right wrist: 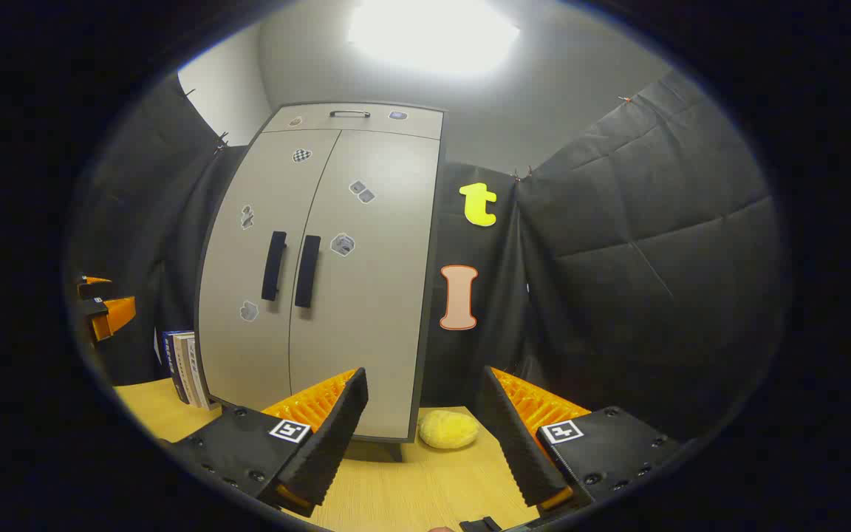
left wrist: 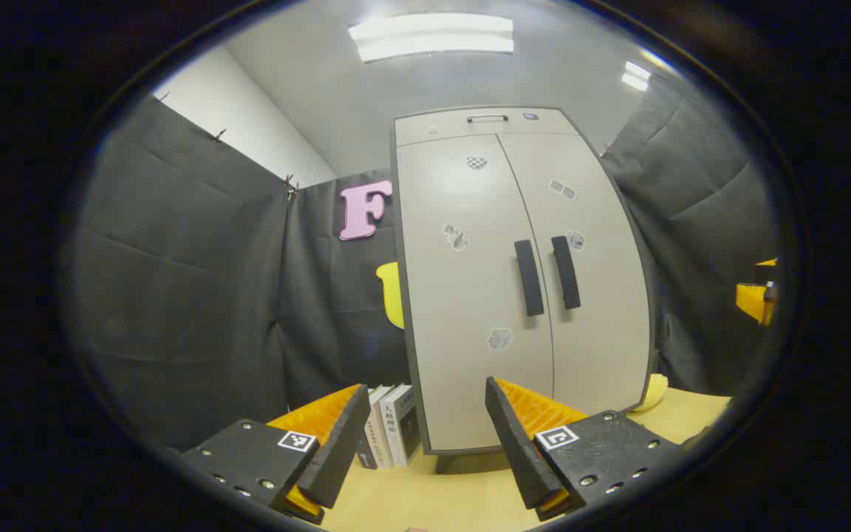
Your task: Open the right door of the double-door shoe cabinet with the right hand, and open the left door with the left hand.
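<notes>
Two flat doors [left wrist: 525, 288] shut, bar handles [left wrist: 547, 275] — matte

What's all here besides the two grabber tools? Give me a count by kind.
Shoe cabinet: 1
Cabinet doors, both closed: 2
Black door handles: 2
Top drawer handle: 1
Upright books beside the cabinet: about 3, hard to separate
Yellow soft lump on the table: 1
Total: about 10

Screwed gripper bodies [left wrist: 248, 458], square tags [left wrist: 297, 441]
</notes>
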Demonstrator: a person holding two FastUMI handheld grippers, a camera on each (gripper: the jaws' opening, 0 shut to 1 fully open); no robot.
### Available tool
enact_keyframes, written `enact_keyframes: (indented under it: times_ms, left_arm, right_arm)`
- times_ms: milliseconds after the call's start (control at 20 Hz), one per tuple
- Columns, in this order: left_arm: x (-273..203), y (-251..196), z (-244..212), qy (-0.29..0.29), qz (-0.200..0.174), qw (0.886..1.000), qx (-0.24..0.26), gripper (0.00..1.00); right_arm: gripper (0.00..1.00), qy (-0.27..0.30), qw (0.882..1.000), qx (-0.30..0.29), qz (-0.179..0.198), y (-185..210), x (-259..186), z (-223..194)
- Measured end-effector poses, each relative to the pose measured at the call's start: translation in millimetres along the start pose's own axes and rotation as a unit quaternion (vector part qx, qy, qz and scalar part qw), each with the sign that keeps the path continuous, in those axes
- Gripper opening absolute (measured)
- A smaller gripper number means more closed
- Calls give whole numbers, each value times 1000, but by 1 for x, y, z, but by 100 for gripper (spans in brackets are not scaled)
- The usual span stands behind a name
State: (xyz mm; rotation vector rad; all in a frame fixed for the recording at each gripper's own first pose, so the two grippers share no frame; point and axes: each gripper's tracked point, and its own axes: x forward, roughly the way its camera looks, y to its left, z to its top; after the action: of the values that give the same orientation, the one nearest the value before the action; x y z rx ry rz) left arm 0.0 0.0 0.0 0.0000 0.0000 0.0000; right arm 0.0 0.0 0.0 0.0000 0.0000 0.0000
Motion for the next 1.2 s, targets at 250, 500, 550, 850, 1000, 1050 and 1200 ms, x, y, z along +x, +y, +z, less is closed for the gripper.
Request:
enact_keyframes:
  times_ms: [250, 500, 550, 850, 1000, 1050, 1200]
  left_arm:
    - [0, -3, 3, -1, -7, 1000, -2, 92]
    - [1, -3, 2, -1, -5, 1000, -3, 92]
    - [2, -2, 2, 0, -4, 1000, -3, 92]
    - [2, -1, 2, -2, -3, 1000, 8, 92]
    - [3, 0, 3, -6, 2, 1000, 12, 92]
    - [3, 1, 4, -7, 4, 1000, 14, 92]
    - [4, 4, 3, -10, 16, 1000, 17, 92]
  right_arm:
    - [97, 1, 1000, 12, -4, -4, 0, 0]
    - [98, 1, 1000, 7, 4, 0, 6, 3]
    - [97, 0, 1000, 6, 5, 1, 7, 3]
    - [98, -4, 1000, 4, 24, 14, 15, 5]
    - [97, -7, 999, 17, 36, 25, 22, 10]
    - [97, -7, 999, 19, 39, 29, 25, 12]
    - [98, -14, 998, 25, 52, 40, 39, 25]
